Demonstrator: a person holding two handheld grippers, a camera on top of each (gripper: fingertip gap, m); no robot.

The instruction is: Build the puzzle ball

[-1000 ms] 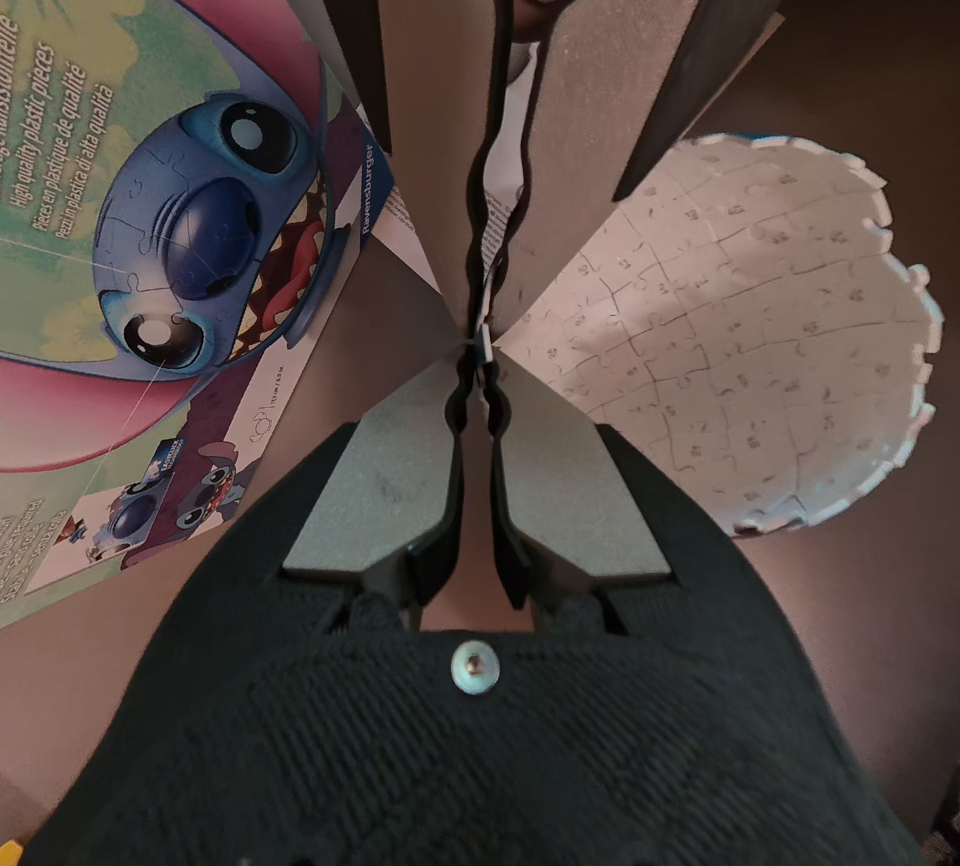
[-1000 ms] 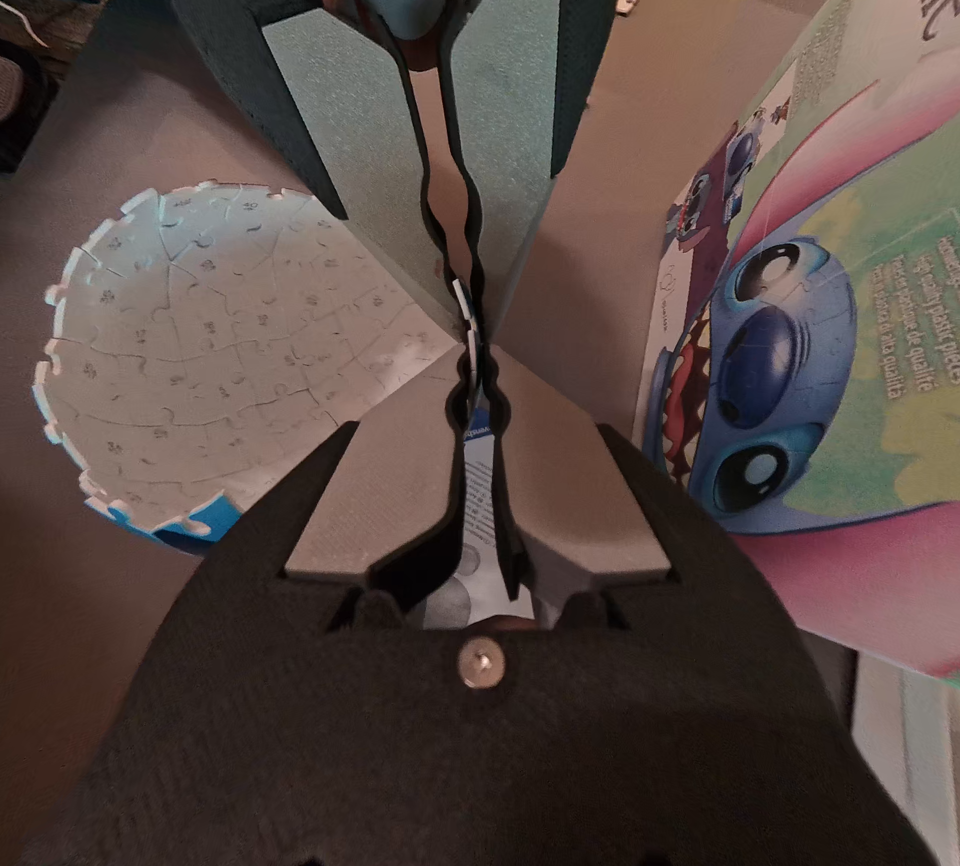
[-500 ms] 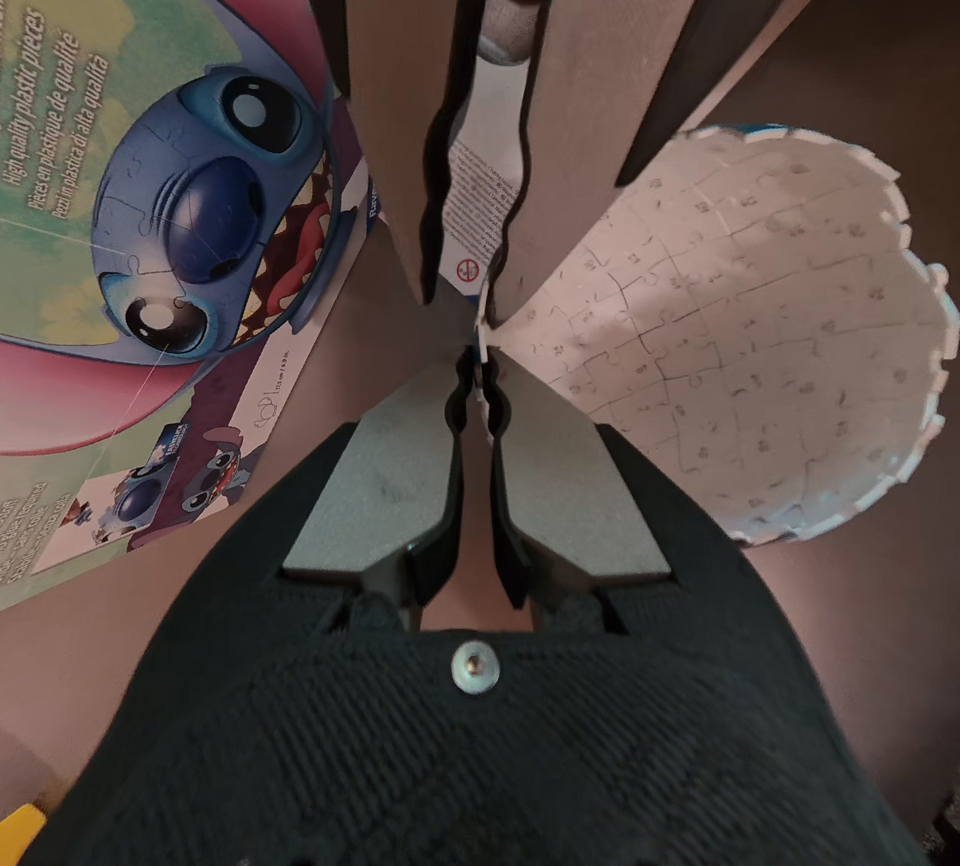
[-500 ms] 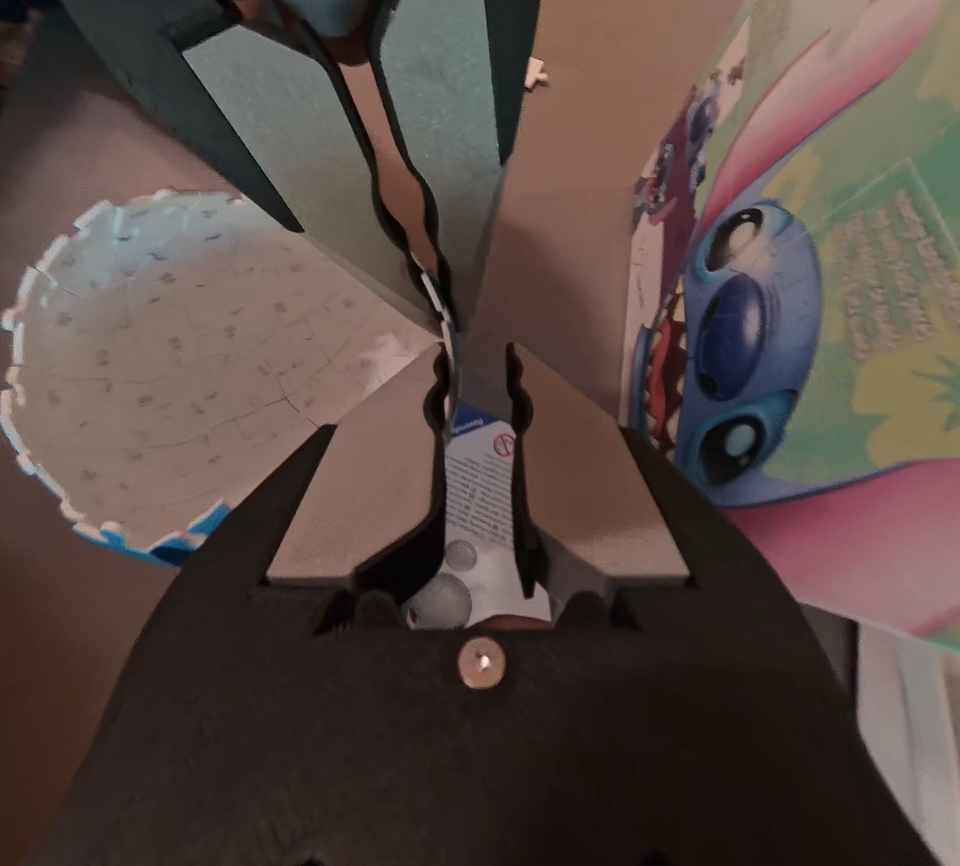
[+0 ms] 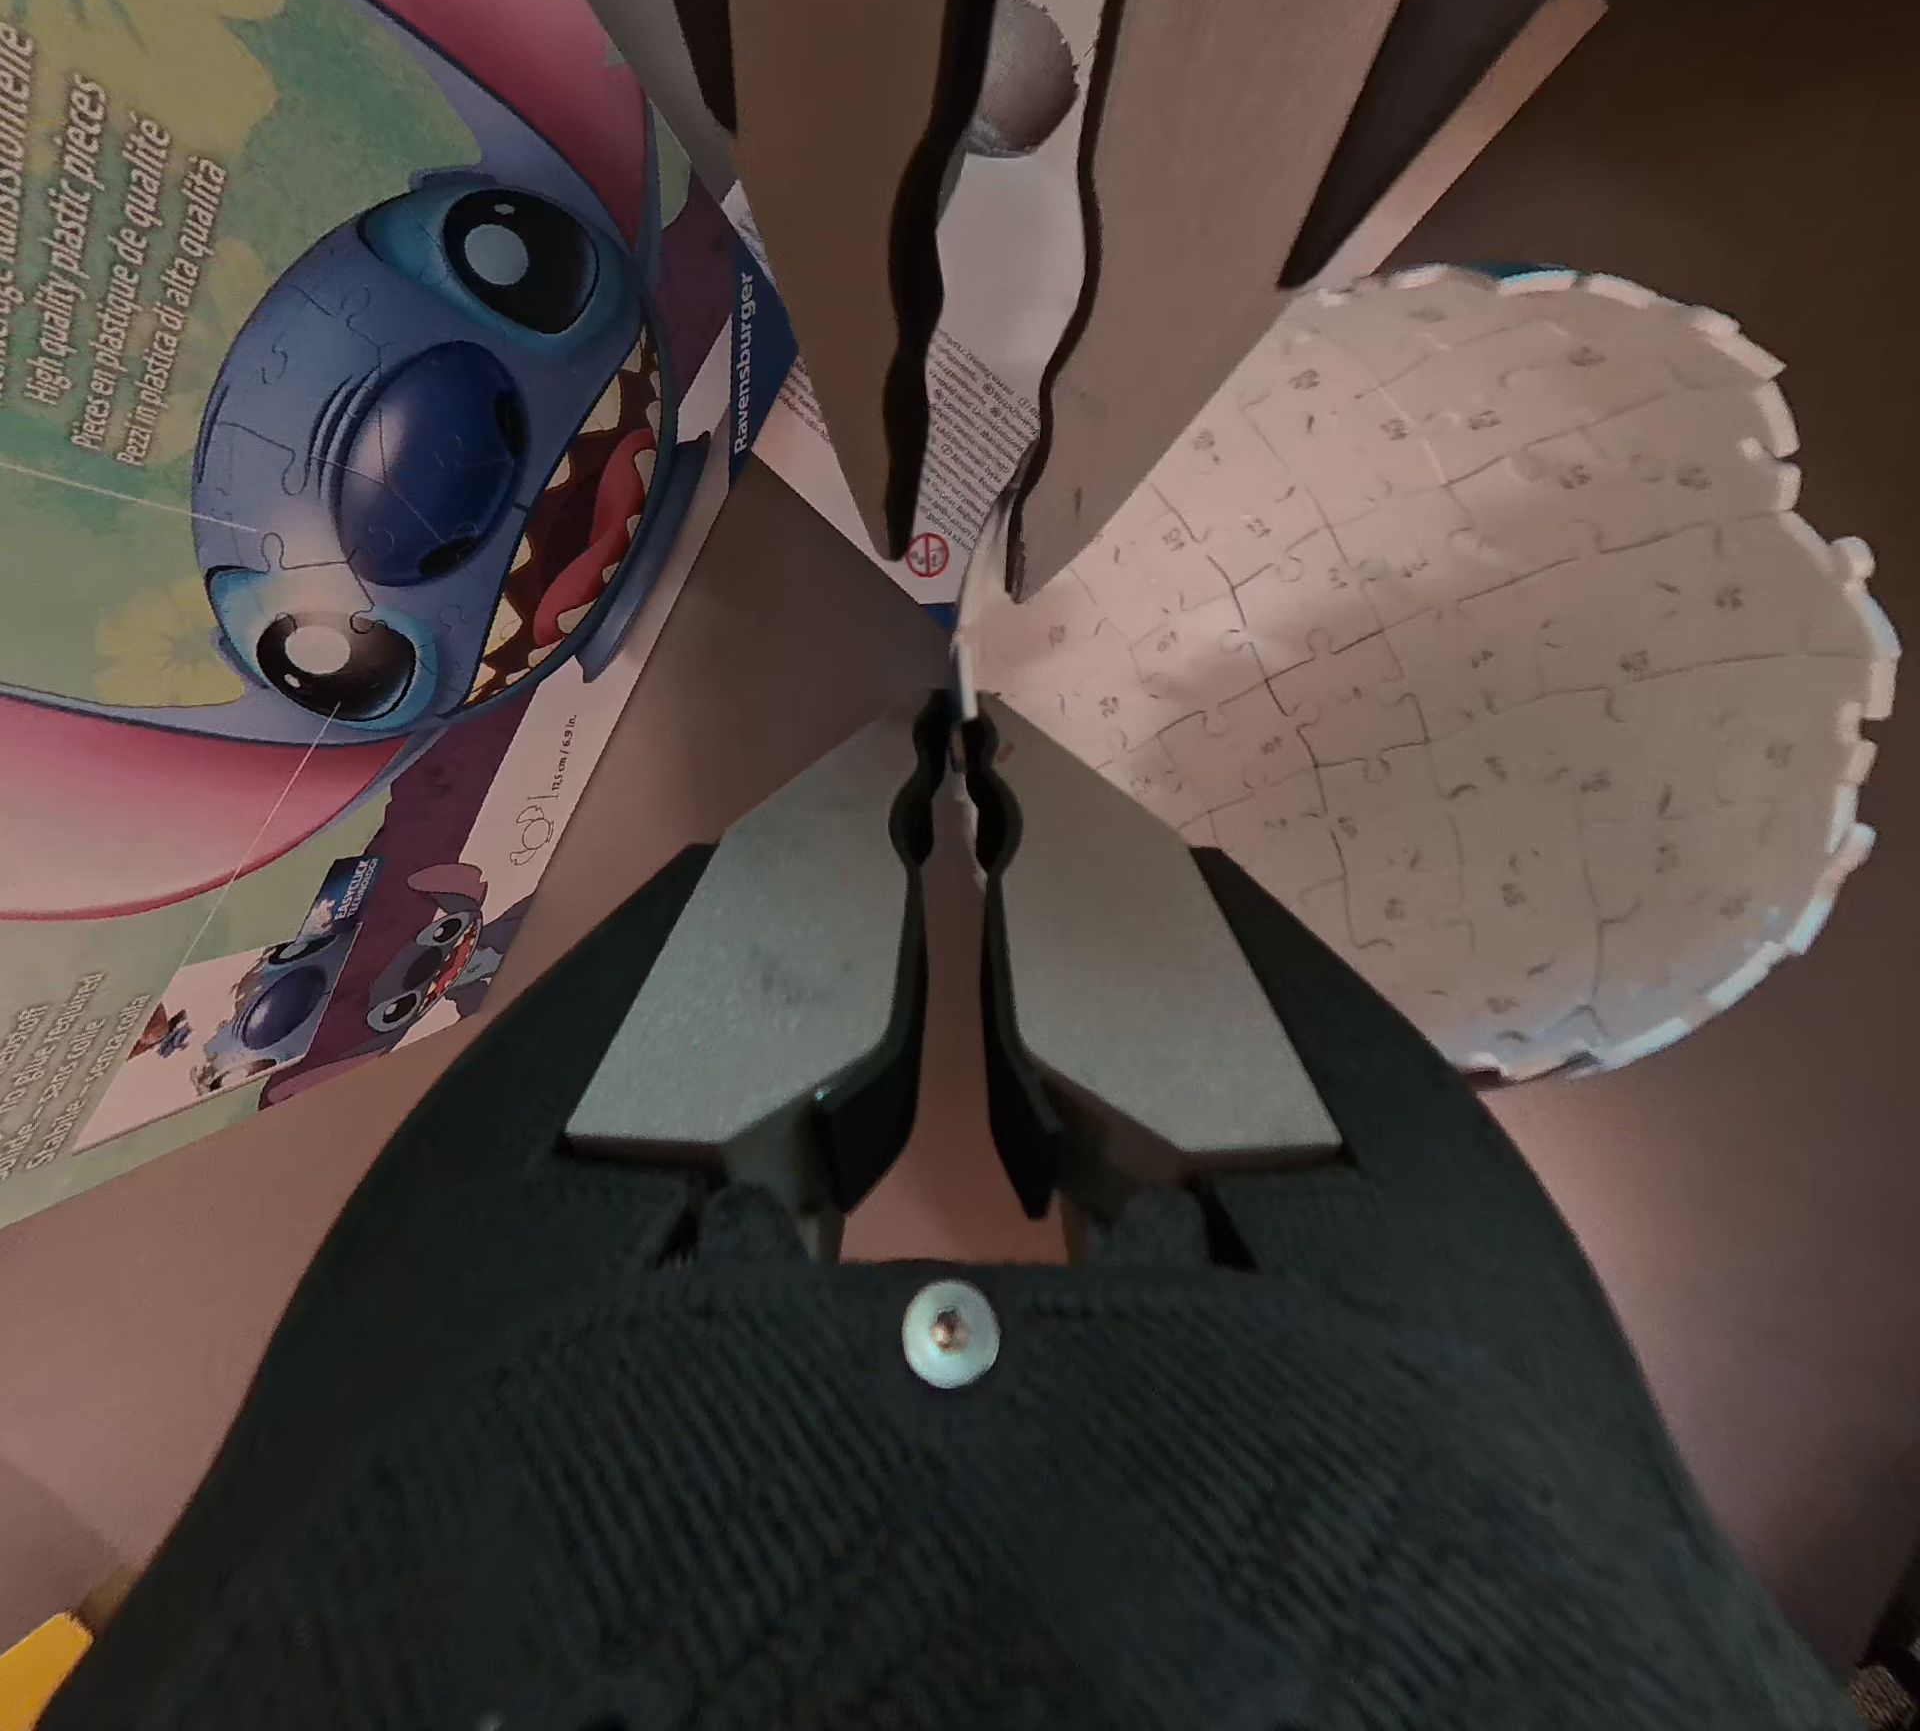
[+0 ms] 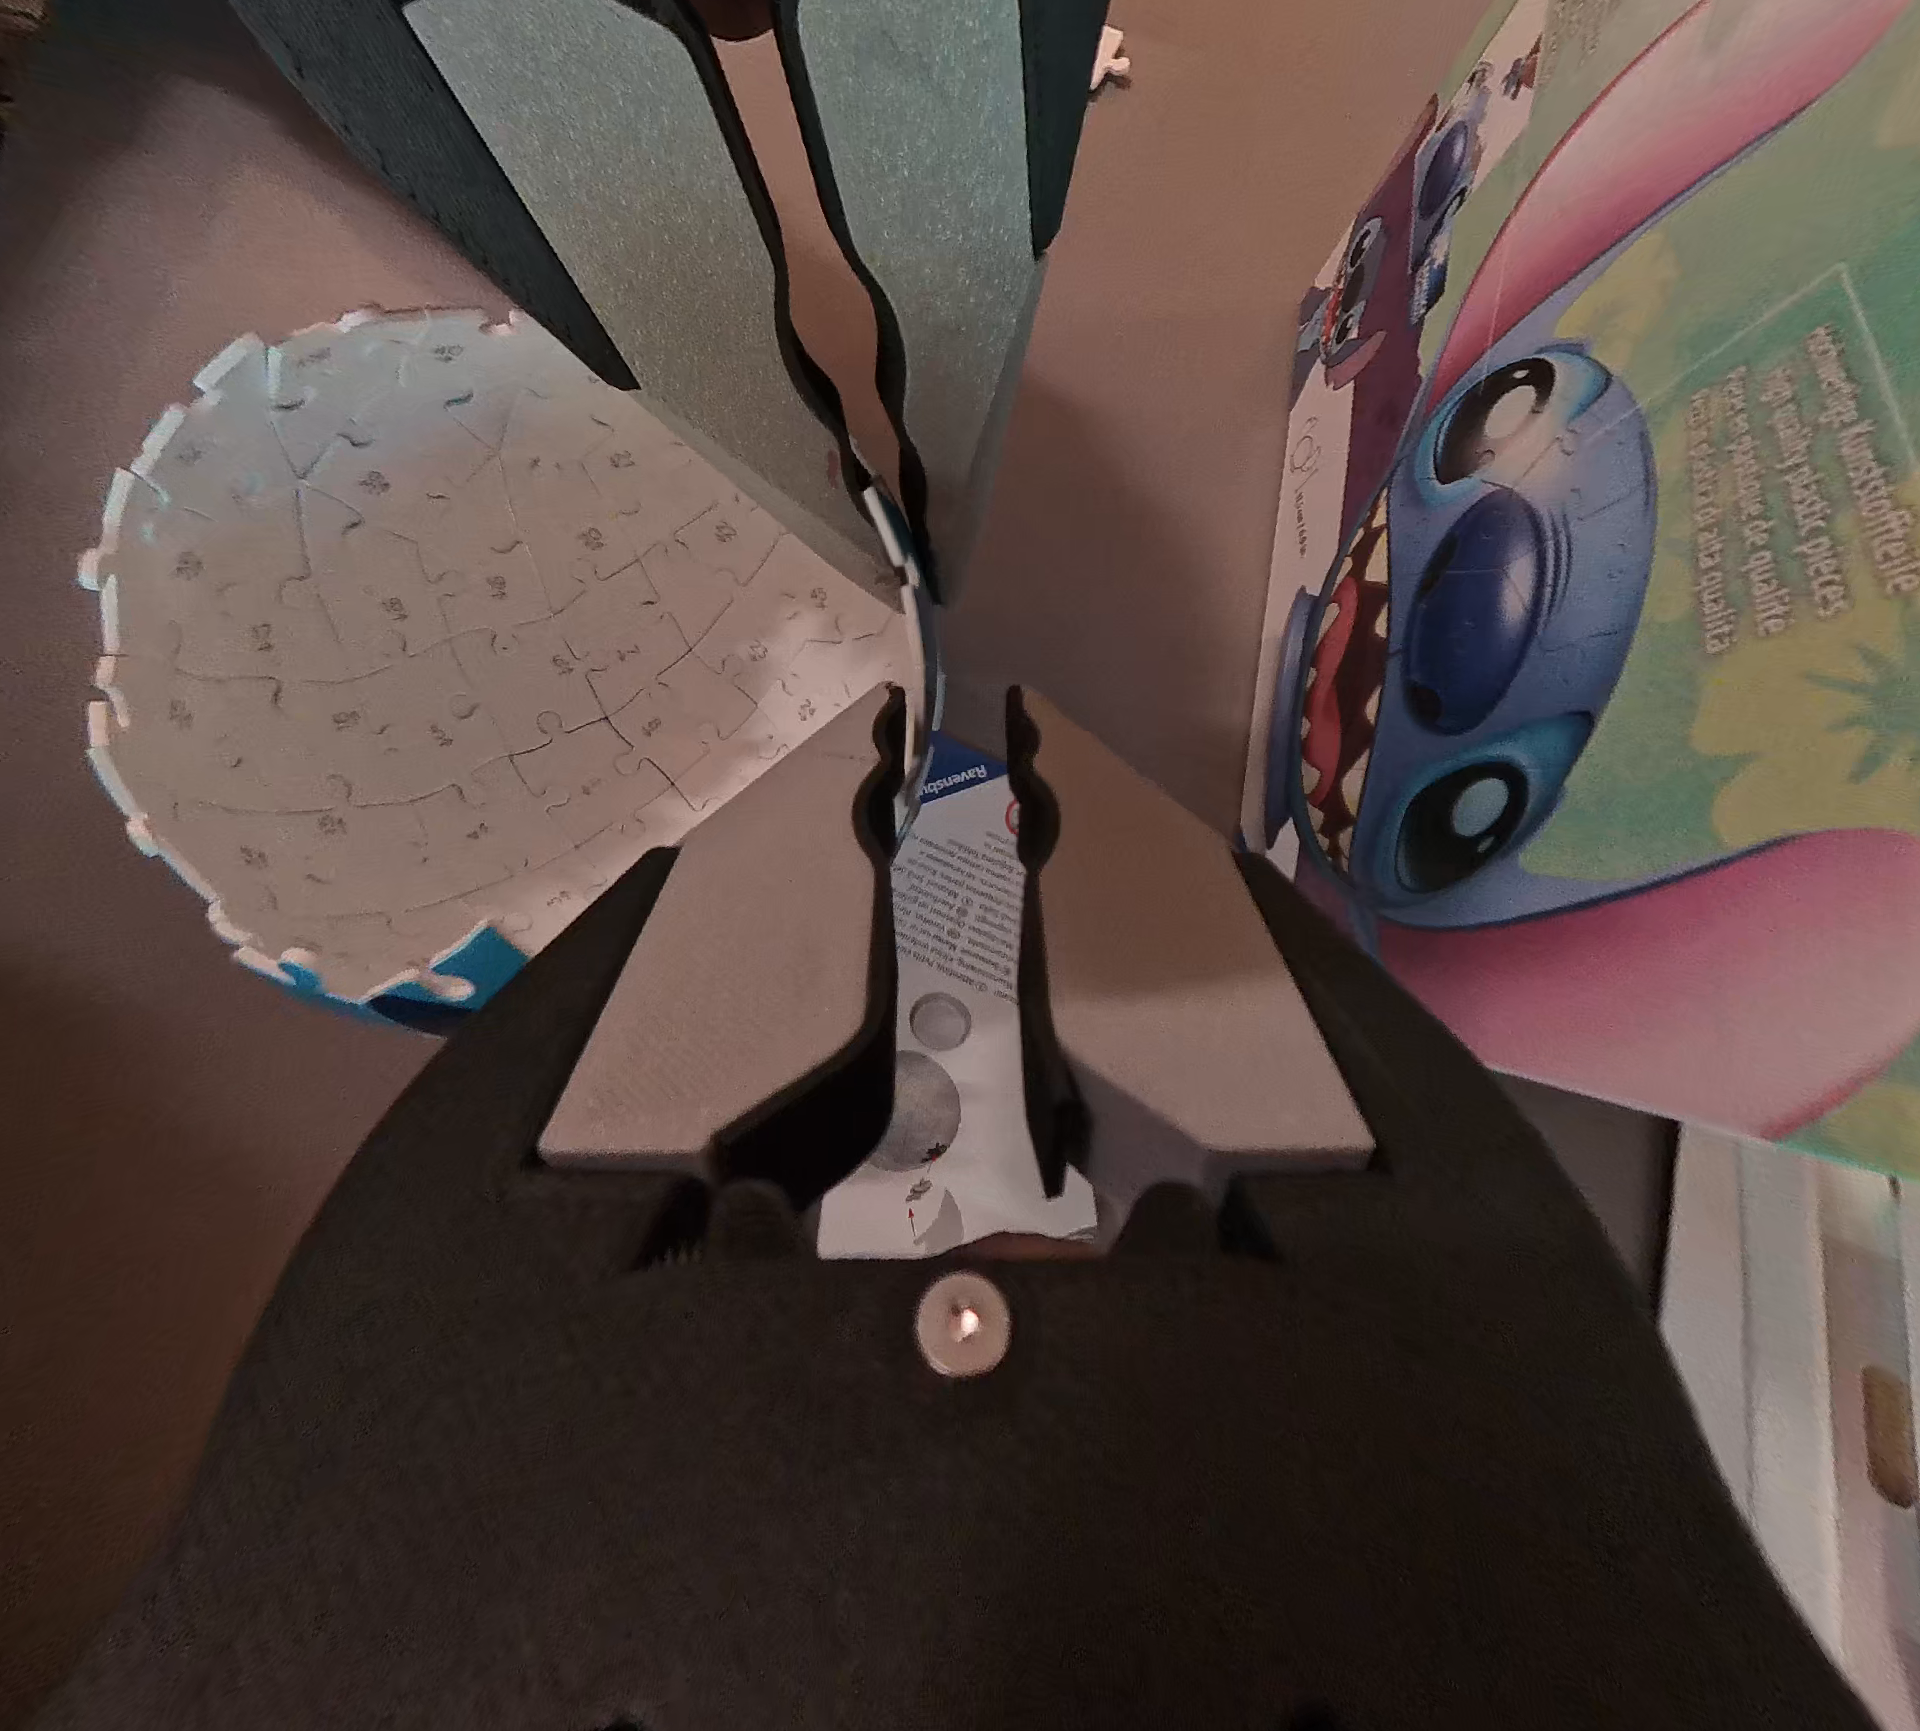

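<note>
The half-built puzzle ball [image 5: 1455, 642] is a white bowl of joined pieces with a toothed rim and a blue outside; it also shows in the right wrist view [image 6: 416, 642]. My left gripper [image 5: 951, 715] is shut on the near rim of this bowl. My right gripper [image 6: 953, 705] faces it tip to tip and is open, with the bowl's rim running just inside its left finger. In the left wrist view the right gripper [image 5: 956, 554] shows at the top, jaws apart. In the right wrist view the left gripper [image 6: 914, 585] shows at the top, pinching the rim.
The colourful puzzle box [image 5: 312, 331] lies beside the grippers, at the right in the right wrist view [image 6: 1610, 642]. A printed leaflet [image 6: 956, 954] lies under the grippers. Loose white pieces [image 6: 1112, 60] lie farther off on the brown table. A white box [image 6: 1787, 1369] stands at lower right. Left and right tips are no more than a few centimetres apart.
My right gripper was shut on the bowl's rim, has opened and let it go. My left gripper stays shut on the rim. The bowl has shifted slightly.
</note>
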